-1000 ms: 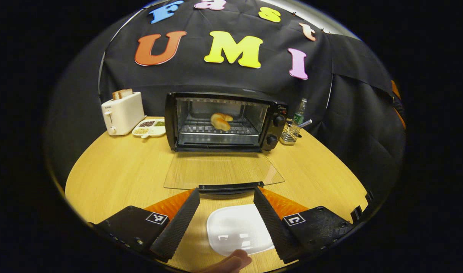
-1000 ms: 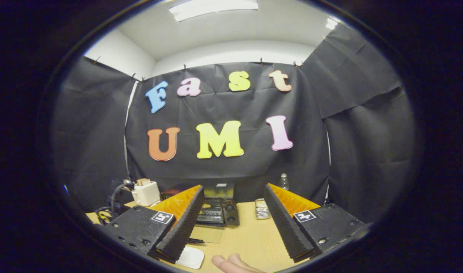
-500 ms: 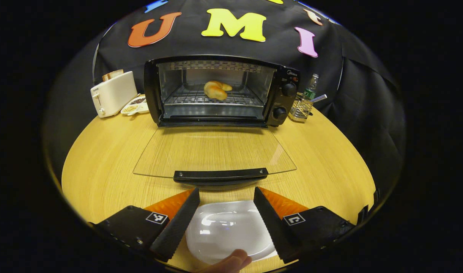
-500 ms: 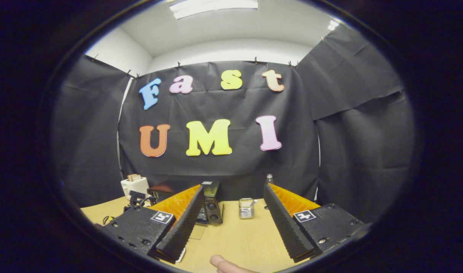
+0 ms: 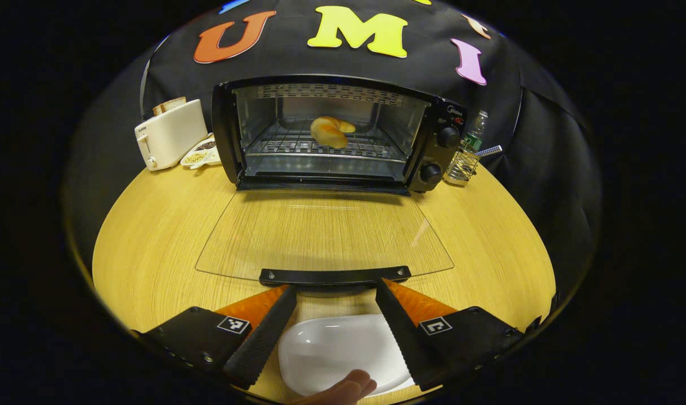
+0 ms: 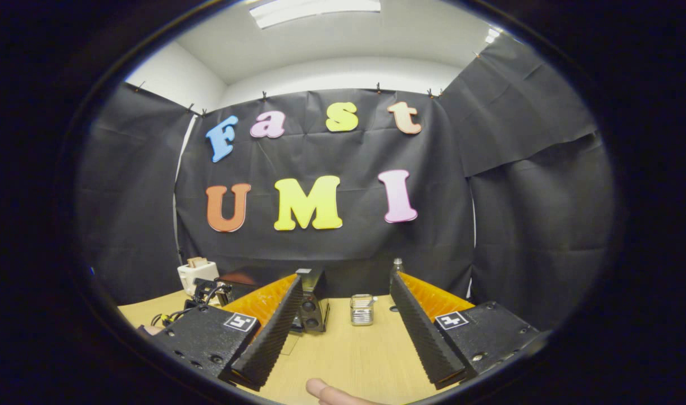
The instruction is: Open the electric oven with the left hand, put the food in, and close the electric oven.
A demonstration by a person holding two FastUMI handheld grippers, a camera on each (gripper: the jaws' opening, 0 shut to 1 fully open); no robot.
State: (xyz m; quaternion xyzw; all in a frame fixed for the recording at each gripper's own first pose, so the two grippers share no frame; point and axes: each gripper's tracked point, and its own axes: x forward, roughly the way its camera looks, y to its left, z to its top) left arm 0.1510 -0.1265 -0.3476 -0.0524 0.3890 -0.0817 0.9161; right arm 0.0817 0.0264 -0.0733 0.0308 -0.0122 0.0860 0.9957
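The black electric oven [image 5: 332,132] stands open at the back of the round wooden table [image 5: 152,236]. Its glass door [image 5: 320,230] lies flat toward me. A golden bread roll [image 5: 330,131] rests on the oven's wire rack. My left gripper [image 5: 335,288] is open, its fingertips just short of the door's black handle [image 5: 334,275] and not touching it. A white plate [image 5: 337,351] lies on the table below the fingers. My right gripper [image 6: 347,278] is open and holds nothing, raised above the table. The oven [image 6: 312,298] shows side-on beyond the gripper's left finger.
A white toaster [image 5: 171,140] with bread slices and a divided dish [image 5: 199,157] stand left of the oven. A wire basket [image 5: 462,166] and a bottle [image 5: 477,126] stand to its right. A person's fingertip [image 5: 346,388] shows at the bottom edge.
My left gripper has moved in toward the oven and tipped down, so the door handle now lies right at its fingertips. The right gripper's view swung right, then held almost still.
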